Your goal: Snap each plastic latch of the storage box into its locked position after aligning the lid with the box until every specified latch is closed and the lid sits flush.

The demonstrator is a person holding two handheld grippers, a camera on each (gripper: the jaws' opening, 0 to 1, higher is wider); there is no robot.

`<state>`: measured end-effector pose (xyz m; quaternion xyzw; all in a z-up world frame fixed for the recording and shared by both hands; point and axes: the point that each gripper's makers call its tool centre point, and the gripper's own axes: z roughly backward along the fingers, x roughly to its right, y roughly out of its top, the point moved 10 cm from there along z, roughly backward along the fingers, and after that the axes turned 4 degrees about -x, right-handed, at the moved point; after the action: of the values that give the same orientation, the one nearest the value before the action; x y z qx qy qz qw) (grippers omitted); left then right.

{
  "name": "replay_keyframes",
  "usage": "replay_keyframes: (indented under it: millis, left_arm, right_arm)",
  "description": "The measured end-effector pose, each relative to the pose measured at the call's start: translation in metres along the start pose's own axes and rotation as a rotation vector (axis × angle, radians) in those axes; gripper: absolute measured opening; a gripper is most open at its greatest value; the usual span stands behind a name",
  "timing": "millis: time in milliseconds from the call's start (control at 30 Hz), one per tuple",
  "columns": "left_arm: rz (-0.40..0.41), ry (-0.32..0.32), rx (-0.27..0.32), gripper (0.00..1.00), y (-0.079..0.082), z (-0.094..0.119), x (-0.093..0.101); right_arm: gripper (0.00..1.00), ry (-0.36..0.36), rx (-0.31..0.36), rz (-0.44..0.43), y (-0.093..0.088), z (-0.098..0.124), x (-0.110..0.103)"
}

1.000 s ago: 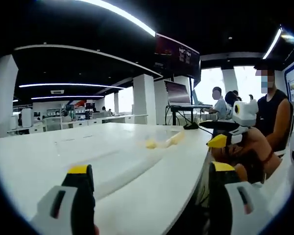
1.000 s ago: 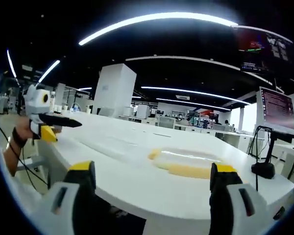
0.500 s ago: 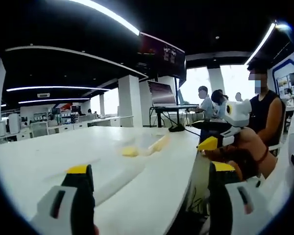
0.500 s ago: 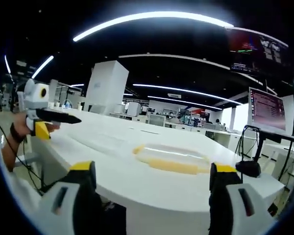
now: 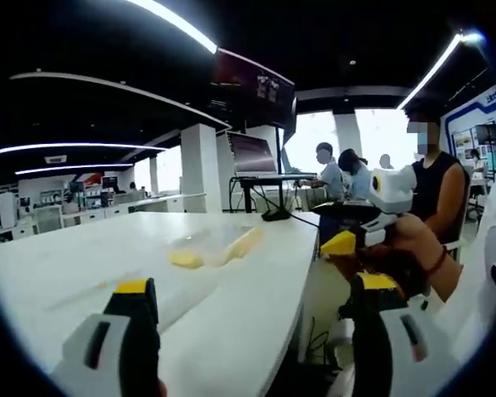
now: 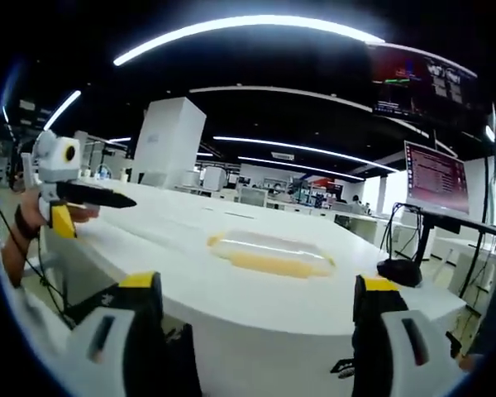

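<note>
Both tools are standing spread and gripping nothing, held off the edge of the white worktop (image 6: 149, 248). The storage box (image 6: 270, 252), clear with yellow latches, is lying flat on the worktop, well apart from the left tool (image 5: 248, 331) and right tool (image 6: 256, 331). Since 1 second ago, both views are sitting farther back, and the box is appearing smaller.

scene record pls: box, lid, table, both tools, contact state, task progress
box: clear storage box with yellow latches, on the white table
lid: on the box; whether it sits flush, cannot tell
left tool: open, holding nothing, off the table's near edge
right tool: open, holding nothing, short of the table
contact: neither tool touches the box
progress: latching not yet begun
</note>
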<state>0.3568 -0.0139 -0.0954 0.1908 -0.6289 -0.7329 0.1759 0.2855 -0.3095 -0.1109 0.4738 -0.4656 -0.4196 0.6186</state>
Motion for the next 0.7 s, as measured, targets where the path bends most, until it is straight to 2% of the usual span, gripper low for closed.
replay_keyframes:
  millis: [267,467,700]
  left_arm:
    - [-0.006,-0.019,-0.014,0.98,0.001,-0.003,0.001]
    - [-0.020,-0.036,-0.010,0.98,0.007,-0.008,0.000]
    - [-0.039,-0.027,-0.014,0.97,0.011,-0.011,-0.004]
  right_arm:
    - [0.96,0.005,-0.013,0.003,-0.003,-0.003,-0.001]
    - [0.95,0.001,-0.011,0.007,-0.001,-0.004,0.001]
    - [0.95,0.011,-0.001,0.037,0.004,-0.006,0.003]
